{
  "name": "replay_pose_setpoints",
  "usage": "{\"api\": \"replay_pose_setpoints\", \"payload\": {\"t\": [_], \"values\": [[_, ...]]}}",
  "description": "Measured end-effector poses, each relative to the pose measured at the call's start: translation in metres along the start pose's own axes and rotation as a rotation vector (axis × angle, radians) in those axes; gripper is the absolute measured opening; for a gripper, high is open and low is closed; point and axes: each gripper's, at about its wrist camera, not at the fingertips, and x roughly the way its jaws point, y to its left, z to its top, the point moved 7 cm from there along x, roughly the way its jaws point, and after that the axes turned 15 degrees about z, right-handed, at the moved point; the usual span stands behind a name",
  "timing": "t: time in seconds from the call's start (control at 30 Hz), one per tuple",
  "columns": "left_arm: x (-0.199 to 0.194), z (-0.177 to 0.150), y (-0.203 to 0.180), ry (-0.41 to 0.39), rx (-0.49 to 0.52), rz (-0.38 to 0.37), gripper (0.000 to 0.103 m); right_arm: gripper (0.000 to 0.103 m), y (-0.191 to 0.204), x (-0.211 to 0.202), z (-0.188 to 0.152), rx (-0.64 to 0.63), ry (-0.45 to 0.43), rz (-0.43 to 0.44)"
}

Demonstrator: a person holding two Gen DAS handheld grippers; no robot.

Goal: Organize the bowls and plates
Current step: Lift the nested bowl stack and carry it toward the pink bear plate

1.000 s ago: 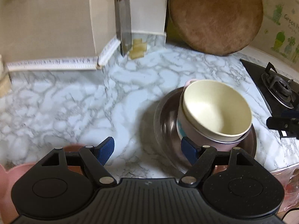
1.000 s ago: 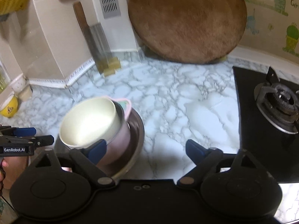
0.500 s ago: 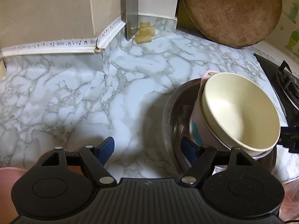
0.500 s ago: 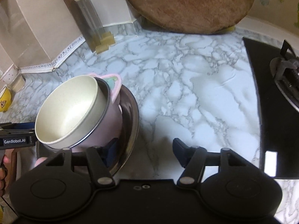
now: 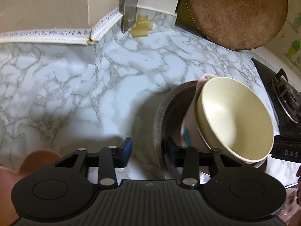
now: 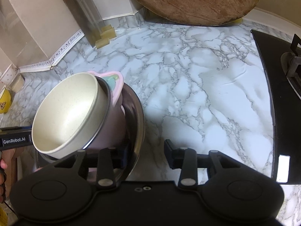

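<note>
A cream bowl [image 5: 235,118] sits tilted inside a pink bowl [image 5: 188,130], and both stand in a steel plate [image 5: 160,116] on the marble counter. My left gripper [image 5: 148,150] is open and straddles the plate's left rim, one finger inside and one outside. My right gripper [image 6: 146,154] is open and straddles the plate's right rim [image 6: 140,124]; its left finger is partly hidden behind the pink bowl [image 6: 114,124]. The cream bowl [image 6: 69,113] leans toward the right wrist camera.
A round wooden board [image 5: 237,13] leans on the back wall. A gas stove [image 6: 287,86] lies to the right. A knife block [image 5: 129,5] stands at the back corner. A pink dish [image 5: 11,186] lies by the left gripper. A yellow bowl [image 6: 4,101] sits far left.
Both grippers moved in toward the stacked bowls and narrowed their fingers around opposite rims of the steel plate. The stack now sits closer in both views.
</note>
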Motion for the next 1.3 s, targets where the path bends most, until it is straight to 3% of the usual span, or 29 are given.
{"api": "replay_pose_setpoints", "payload": {"t": [0.17, 0.3, 0.83, 1.3], "values": [[0.000, 0.001, -0.005, 0.017, -0.015, -0.037, 0.016, 0.023, 0.005, 0.001, -0.001, -0.001, 0.012, 0.018], [0.000, 0.001, -0.006, 0.024, -0.028, -0.046, 0.012, 0.014, 0.011, 0.003, 0.000, -0.017, 0.029, 0.026], [-0.011, 0.000, -0.002, 0.007, -0.023, -0.028, 0.012, 0.013, 0.017, -0.002, 0.001, -0.018, 0.032, 0.018], [-0.067, 0.010, 0.037, -0.064, -0.095, 0.003, 0.012, 0.013, 0.070, -0.029, 0.024, -0.123, -0.026, 0.054]]}}
